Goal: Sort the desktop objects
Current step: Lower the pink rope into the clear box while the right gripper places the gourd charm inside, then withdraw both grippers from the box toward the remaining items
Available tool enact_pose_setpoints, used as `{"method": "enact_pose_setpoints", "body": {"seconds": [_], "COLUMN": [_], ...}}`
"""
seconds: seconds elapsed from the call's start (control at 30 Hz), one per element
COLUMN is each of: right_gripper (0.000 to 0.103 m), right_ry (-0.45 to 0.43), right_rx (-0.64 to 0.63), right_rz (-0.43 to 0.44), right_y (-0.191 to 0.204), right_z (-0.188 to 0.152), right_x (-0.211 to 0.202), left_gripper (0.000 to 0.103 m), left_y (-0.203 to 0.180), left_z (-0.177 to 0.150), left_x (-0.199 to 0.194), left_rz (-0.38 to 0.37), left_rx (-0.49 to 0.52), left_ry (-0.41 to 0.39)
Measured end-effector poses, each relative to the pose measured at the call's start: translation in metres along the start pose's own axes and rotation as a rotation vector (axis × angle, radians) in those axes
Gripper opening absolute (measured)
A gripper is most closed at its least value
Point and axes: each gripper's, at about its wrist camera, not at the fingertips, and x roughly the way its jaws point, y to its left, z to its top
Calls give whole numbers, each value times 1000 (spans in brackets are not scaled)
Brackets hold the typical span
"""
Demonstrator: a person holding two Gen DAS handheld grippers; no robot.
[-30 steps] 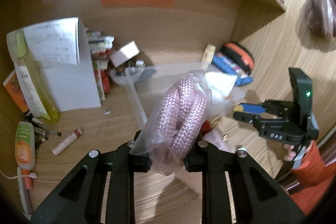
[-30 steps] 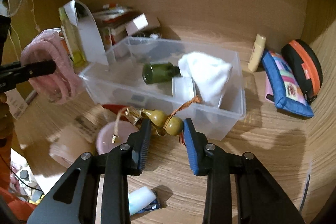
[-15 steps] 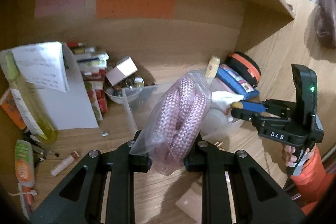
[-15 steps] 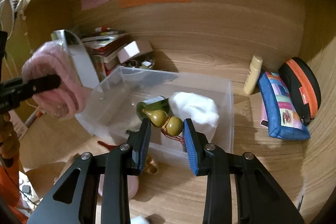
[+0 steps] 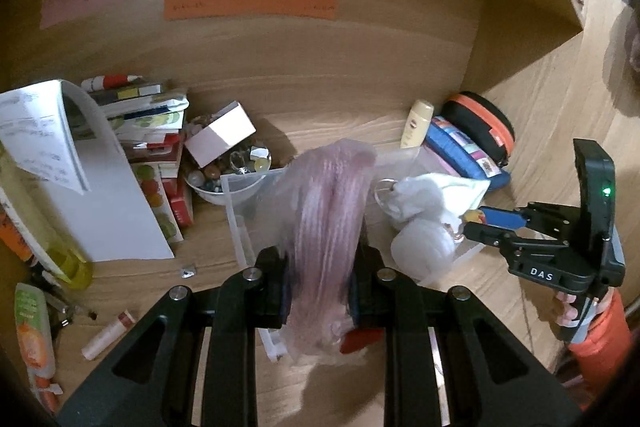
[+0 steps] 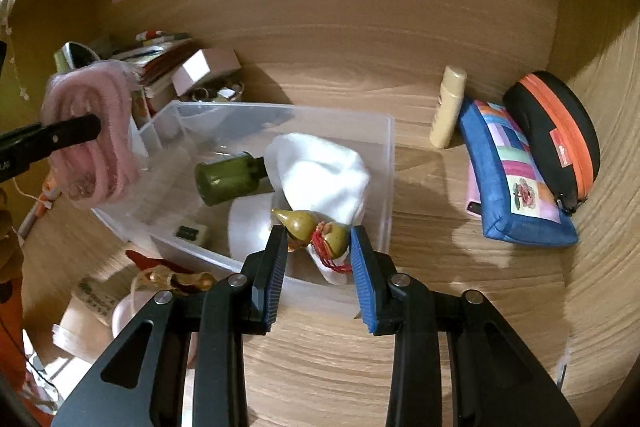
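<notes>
Because the gourd charm between my right tongs' blue pads is hard, smooth and rounded, I judge it light but prone to squirt out sideways, so the waist, where the red cord is tied, seems the safest place to pinch it. Those tongs are clenched on it, only as far apart as the charm is wide, and it hangs just ahead of the fingertips above the near wall of the clear plastic bin, with the white cloth and green bottle lying in the bin beyond. My left tongs are clenched too, gripping the bagged pink rope round its middle; it looks soft and squashy, and the slick bag could slide, so a firm mid-coil hold suits it. That bundle stands up between the fingers, above the bin's left end, blurred in the left view.
</notes>
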Motion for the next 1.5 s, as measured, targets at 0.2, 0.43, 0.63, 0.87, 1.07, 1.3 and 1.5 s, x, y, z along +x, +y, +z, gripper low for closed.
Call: {"method": "enact_pose_setpoints", "body": {"seconds": [0.2,0.43,0.63,0.87,1.07,1.3,1.5], "right_gripper": [29,29,29,46,71,82,82], "right_ry": [3,11,22,2,-38,-48,-18], "right_rx": [-9,-43,-51,-27,-63,-65,-75], "right_rz": [-11,-31,-35,-5,-1,35,66], "right_y": [-3,2,6,5,18,26,34], "right_z": [3,9,7,1,-8,-27,-48], "right_x": [8,16,12,-6,-28,-50,-54], "left_gripper": [19,19,19,42,66,80,88], "left_y": [4,5,4,-6,-18,-30,-33], "left_z": [-1,-9,-9,-13,-23,-44,-68], "left_x": [25,44,38,13,-14,-40,-53], "left_rz": [12,31,30,33,48,50,44], "left_rx": [-12,-2,6,30,64,88,71], "left_ry": [56,103,93,60,33,30,50]}}
